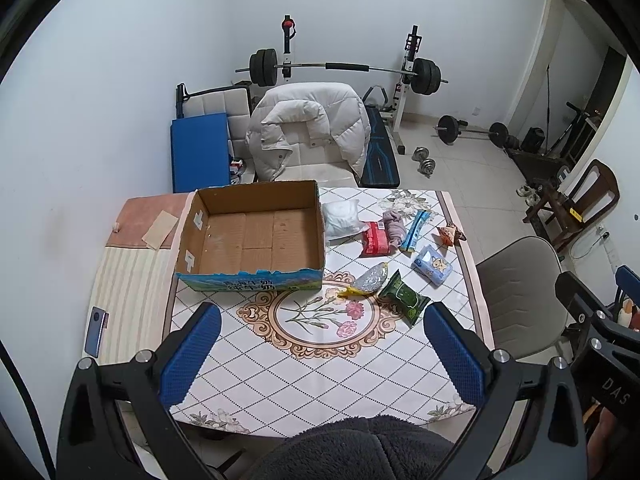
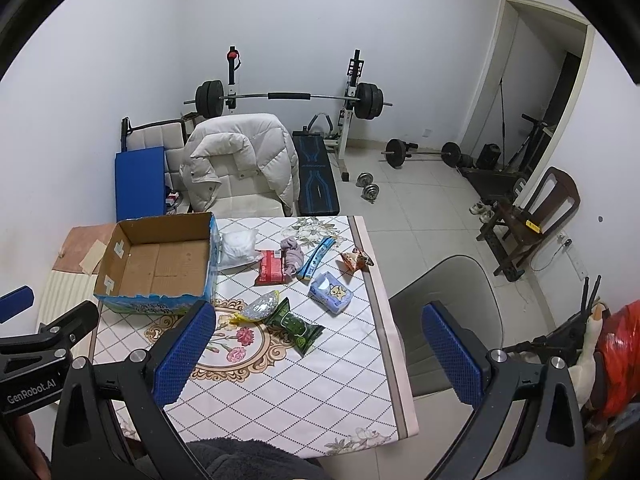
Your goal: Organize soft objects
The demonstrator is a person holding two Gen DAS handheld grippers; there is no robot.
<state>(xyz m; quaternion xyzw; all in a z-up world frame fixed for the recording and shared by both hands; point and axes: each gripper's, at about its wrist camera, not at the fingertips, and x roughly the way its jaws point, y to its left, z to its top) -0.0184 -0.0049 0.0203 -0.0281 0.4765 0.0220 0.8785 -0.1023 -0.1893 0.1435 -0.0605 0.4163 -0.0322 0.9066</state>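
Observation:
An empty cardboard box (image 1: 256,236) (image 2: 160,264) stands on the table's left. To its right lie several soft items: a white pouch (image 1: 341,218) (image 2: 239,248), a red packet (image 1: 375,239) (image 2: 272,266), a mauve cloth (image 1: 394,226) (image 2: 292,258), a blue strip packet (image 1: 416,230) (image 2: 316,258), a blue tissue pack (image 1: 433,266) (image 2: 332,292), a green packet (image 1: 404,296) (image 2: 296,326) and a silver pouch (image 1: 370,280) (image 2: 260,306). My left gripper (image 1: 324,356) is open and empty above the table's near side. My right gripper (image 2: 320,356) is open and empty above the table's right edge.
A phone (image 1: 97,331) lies at the table's left edge. A grey chair (image 1: 520,292) (image 2: 448,312) stands right of the table, and a chair with a white jacket (image 1: 308,132) (image 2: 240,156) behind it. A small orange packet (image 1: 450,235) (image 2: 356,259) lies near the right edge. Gym weights fill the back.

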